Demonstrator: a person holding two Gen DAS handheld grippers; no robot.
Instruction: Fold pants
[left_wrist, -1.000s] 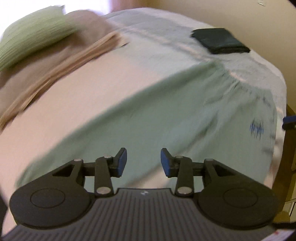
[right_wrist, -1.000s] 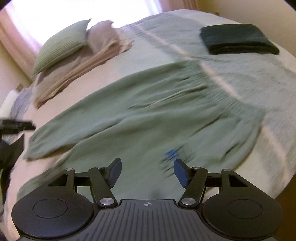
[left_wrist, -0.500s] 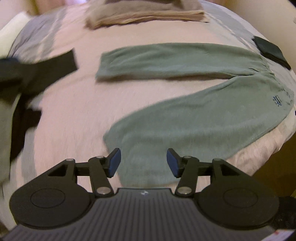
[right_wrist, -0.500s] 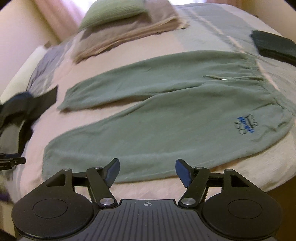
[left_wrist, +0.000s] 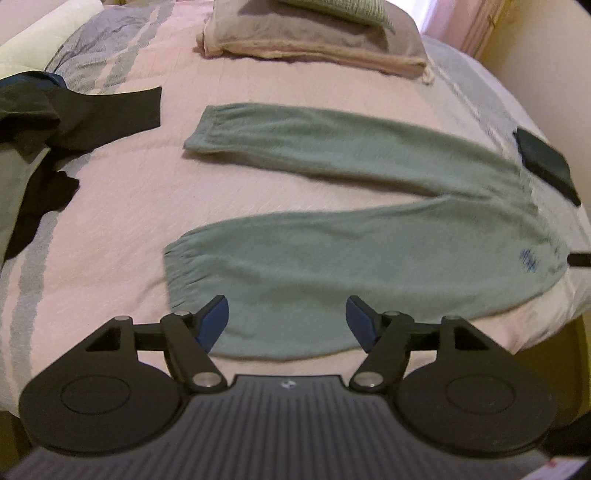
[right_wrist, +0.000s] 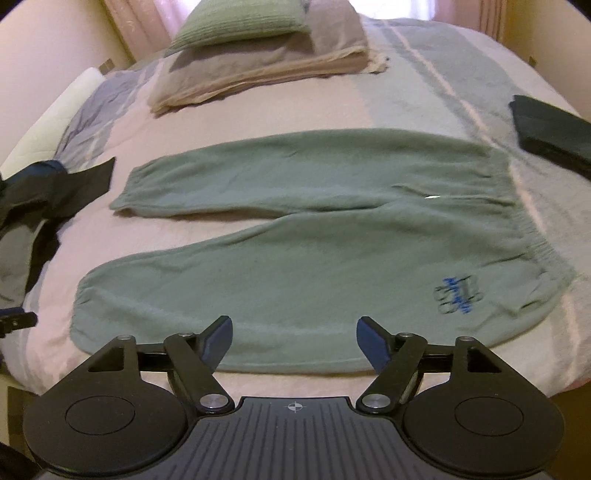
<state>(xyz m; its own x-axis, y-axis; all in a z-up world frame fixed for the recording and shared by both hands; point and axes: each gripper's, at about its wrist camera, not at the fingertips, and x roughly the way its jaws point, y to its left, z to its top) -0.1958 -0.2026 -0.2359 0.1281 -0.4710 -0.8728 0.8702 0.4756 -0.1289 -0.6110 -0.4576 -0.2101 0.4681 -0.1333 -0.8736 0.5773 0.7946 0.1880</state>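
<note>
Green sweatpants (left_wrist: 332, 254) (right_wrist: 303, 258) lie flat on the bed, legs spread apart toward the left, waistband to the right, a blue logo (right_wrist: 458, 295) near the hip. My left gripper (left_wrist: 287, 320) hovers open above the near leg, close to its cuff (left_wrist: 177, 269). Over the near leg's front edge, farther toward the waist, my right gripper (right_wrist: 294, 339) is also open. Nothing lies between either pair of fingers.
A pink and grey bedspread (left_wrist: 122, 206) covers the bed. Dark clothes (left_wrist: 55, 122) (right_wrist: 40, 199) lie at the left. A folded dark garment (left_wrist: 546, 162) (right_wrist: 550, 136) sits at the right. Folded blankets and a green pillow (right_wrist: 240, 26) are at the back. The bed's front edge is close below the grippers.
Both views have swung left and pulled back from the waist area, so the whole pants and both leg cuffs now show. Both grippers have opened wider.
</note>
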